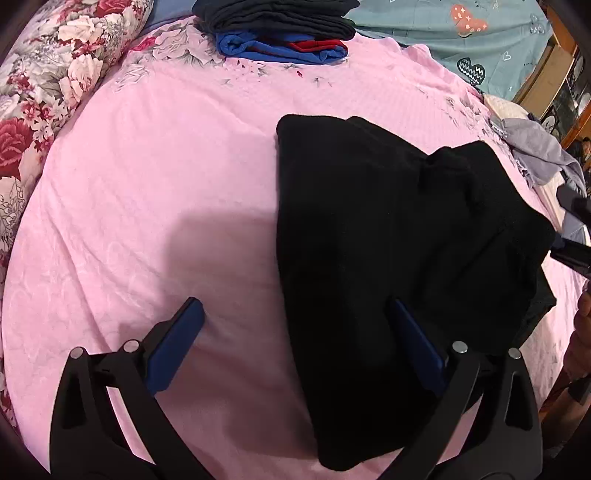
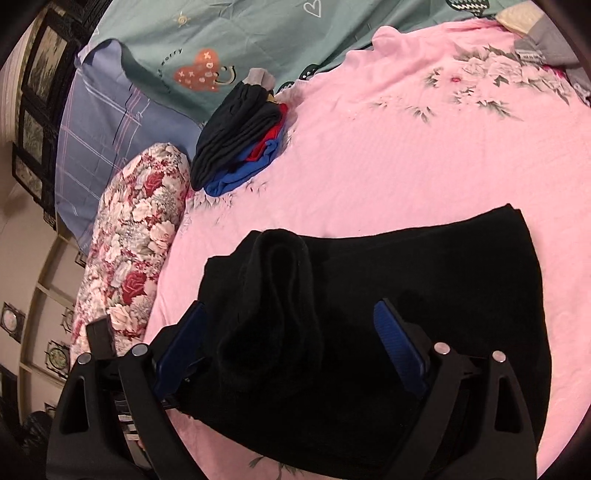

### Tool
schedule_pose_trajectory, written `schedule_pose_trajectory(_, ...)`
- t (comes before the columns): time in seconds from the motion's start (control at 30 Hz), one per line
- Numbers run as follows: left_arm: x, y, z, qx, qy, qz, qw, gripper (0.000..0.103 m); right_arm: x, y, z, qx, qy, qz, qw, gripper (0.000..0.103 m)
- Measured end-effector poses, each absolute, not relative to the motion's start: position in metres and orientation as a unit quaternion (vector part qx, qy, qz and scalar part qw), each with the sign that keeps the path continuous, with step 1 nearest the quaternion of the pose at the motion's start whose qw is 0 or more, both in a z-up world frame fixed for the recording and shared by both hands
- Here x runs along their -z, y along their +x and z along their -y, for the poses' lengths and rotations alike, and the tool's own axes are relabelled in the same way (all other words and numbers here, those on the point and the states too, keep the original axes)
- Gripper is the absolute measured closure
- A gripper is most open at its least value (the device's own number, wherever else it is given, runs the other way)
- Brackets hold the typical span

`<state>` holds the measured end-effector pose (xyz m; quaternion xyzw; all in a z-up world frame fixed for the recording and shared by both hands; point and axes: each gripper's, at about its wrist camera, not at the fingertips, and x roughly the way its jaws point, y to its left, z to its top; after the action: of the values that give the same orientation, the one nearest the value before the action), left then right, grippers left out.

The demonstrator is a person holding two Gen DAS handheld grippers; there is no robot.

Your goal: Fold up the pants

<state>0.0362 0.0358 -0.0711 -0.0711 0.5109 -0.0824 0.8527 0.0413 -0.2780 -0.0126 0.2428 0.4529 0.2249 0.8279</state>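
The black pants [image 1: 388, 240] lie folded on the pink sheet [image 1: 166, 166] of a bed, a thick dark slab with one rolled or bunched end lying on top of it [image 2: 273, 295]; in the left wrist view they fill the right half of the picture, and in the right wrist view they spread across the lower middle. The left gripper [image 1: 295, 317] hangs over the near edge of the pants with its fingers [image 1: 177, 343] spread wide; one blue pad is over bare sheet, the other over the black cloth, and neither presses on anything. The right gripper [image 2: 288, 321] is also spread wide, with the bunched end of the pants between its fingers [image 2: 397, 343] but not pinched by them. At the far side of the sheet sits a stack of folded clothes [image 1: 280, 29], dark on top, blue and red beneath; beside it lies a flowered pillow [image 1: 48, 85]; behind it a grey-green cover with hearts [image 2: 207, 48]; a grey garment [image 1: 535, 151] lies at the bed's right edge.
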Motion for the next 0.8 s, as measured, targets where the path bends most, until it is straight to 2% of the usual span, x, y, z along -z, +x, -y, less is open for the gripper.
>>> schedule_pose_trajectory(0.3,0.073,0.032,-0.032,0.073,-0.061,-0.506,0.857,0.002,0.046,0.045,0.233,-0.271,0.189,-0.526,0.784,0.010)
schedule_pose_trajectory(0.37,0.073,0.033,-0.030,0.069,-0.059,-0.509,0.856,0.002,0.048,0.042,0.227,-0.260,0.172,-0.517,0.797,0.024)
schedule_pose_trajectory(0.4,0.073,0.034,-0.030,0.068,-0.060,-0.510,0.855,0.002,0.048,0.041,0.224,-0.257,0.161,-0.514,0.802,0.038)
schedule_pose_trajectory(0.5,0.073,0.034,-0.029,0.064,-0.059,-0.509,0.856,0.002,0.047,0.040,0.225,-0.257,0.168,-0.511,0.803,0.044)
schedule_pose_trajectory(0.73,0.073,0.034,-0.029,0.058,-0.056,-0.512,0.855,0.002,0.032,0.031,0.219,-0.257,0.155,-0.478,0.826,0.045)
schedule_pose_trajectory(0.77,0.072,0.036,-0.030,0.058,-0.061,-0.517,0.852,0.002,0.031,0.033,0.219,-0.256,0.160,-0.476,0.826,0.048)
schedule_pose_trajectory(0.8,0.071,0.037,-0.032,0.056,-0.068,-0.522,0.848,0.002,0.031,0.034,0.219,-0.259,0.161,-0.473,0.827,0.061)
